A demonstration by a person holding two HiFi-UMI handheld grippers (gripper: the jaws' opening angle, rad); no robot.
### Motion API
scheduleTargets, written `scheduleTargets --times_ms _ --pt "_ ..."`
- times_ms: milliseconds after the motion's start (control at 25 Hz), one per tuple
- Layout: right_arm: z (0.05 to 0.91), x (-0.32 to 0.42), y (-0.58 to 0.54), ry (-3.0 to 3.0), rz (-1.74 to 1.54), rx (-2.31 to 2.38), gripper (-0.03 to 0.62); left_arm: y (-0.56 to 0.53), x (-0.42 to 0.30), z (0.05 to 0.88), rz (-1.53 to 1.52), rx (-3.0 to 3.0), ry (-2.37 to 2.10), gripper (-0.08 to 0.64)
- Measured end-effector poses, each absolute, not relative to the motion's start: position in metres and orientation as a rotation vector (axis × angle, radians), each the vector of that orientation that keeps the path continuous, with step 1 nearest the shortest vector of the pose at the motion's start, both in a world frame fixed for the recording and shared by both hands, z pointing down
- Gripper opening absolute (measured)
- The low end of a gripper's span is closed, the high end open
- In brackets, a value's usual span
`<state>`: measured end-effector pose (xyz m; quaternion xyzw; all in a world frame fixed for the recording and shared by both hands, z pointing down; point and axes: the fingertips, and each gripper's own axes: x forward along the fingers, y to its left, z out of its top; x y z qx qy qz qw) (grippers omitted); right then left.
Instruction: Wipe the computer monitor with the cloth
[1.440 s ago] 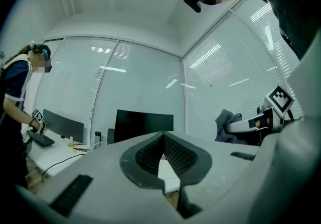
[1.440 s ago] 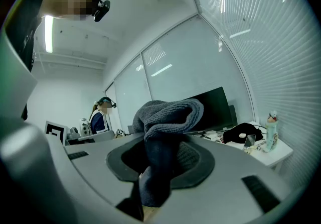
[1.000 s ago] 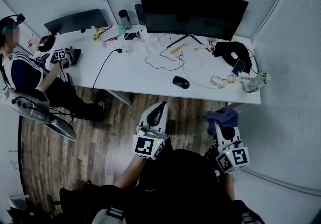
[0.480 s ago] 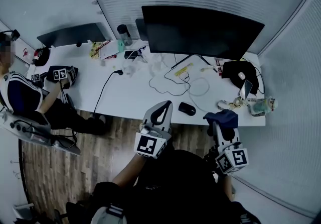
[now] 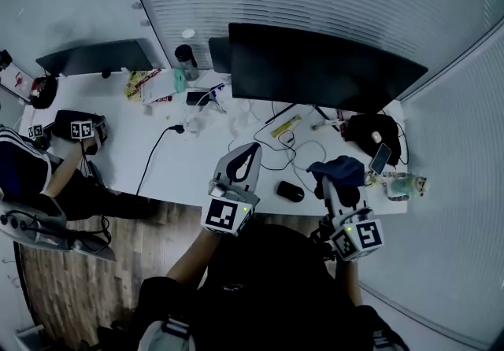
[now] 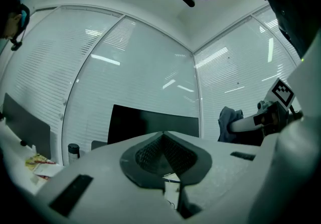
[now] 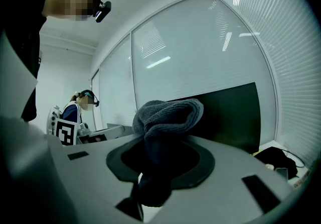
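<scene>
A wide black monitor (image 5: 324,68) stands at the back of the white desk (image 5: 189,162), its screen dark; it also shows in the left gripper view as the monitor (image 6: 150,122) and behind the cloth in the right gripper view (image 7: 235,115). My right gripper (image 5: 340,178) is shut on a dark blue-grey cloth (image 5: 339,169), bunched over its tips (image 7: 168,117), held above the desk's front edge below the screen. My left gripper (image 5: 246,159) hovers over the desk left of it, jaws shut with nothing between them (image 6: 165,175).
A black mouse (image 5: 290,191), white cables (image 5: 276,149), a dark tumbler (image 5: 187,62), a phone (image 5: 380,158) and a black pouch (image 5: 370,129) lie on the desk. A second monitor (image 5: 90,57) stands far left. A seated person (image 5: 24,176) holds other grippers there.
I have stepped closer to the desk: both grippers moved forward from over the floor to over the desk's front edge. The cloth stays in the right gripper.
</scene>
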<state>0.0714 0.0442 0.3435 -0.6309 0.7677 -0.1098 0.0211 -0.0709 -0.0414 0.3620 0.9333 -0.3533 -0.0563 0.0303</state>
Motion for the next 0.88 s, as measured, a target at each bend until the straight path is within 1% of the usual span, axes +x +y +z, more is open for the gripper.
scheduleTargets --times_ms 880 --pt "0.326 -0.009 -0.174 2.653 -0.337 -1.675 0.109 -0.137 -0.116 0.38 -0.218 2.728 -1.357 0.006"
